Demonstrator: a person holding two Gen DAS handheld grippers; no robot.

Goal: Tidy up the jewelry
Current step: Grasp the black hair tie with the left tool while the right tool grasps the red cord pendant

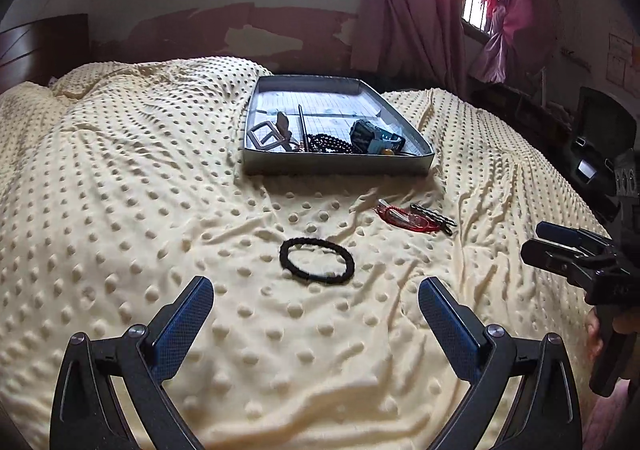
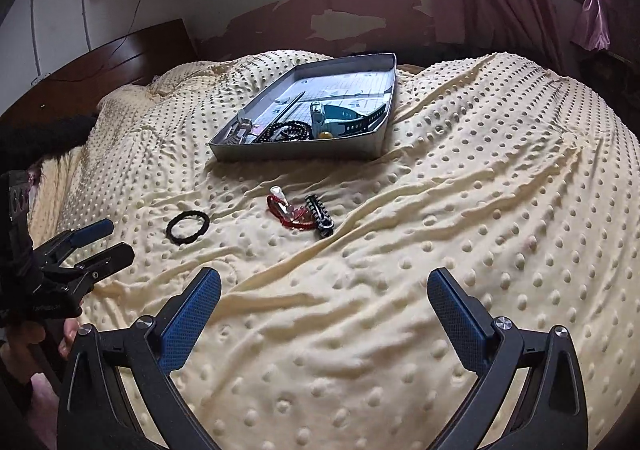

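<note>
A black hair tie point(image 1: 284, 255) lies on the yellow dotted bedspread point(image 1: 120, 190), just beyond my left gripper point(image 1: 316, 286), which is open and holds nothing. To its right, a red cord bracelet point(image 1: 400, 216) touches a black hair clip point(image 1: 434, 214). Further back stands a grey tray point(image 1: 338, 164) containing a black bead bracelet point(image 1: 328, 142), a blue watch point(image 1: 374, 136) and a pale buckle-like piece point(image 1: 266, 134). My right gripper point(image 2: 324, 277) is open and empty, well short of the red bracelet point(image 2: 288, 216) and hair clip point(image 2: 320, 216). The hair tie point(image 2: 170, 228) lies to their left.
The bedspread is wrinkled into ridges around the items. A dark wooden headboard point(image 2: 100, 66) runs along the left, and pink curtains point(image 1: 408, 10) hang past the far side. In each view the other gripper shows at the frame's edge: right point(image 1: 532, 239), left point(image 2: 120, 238).
</note>
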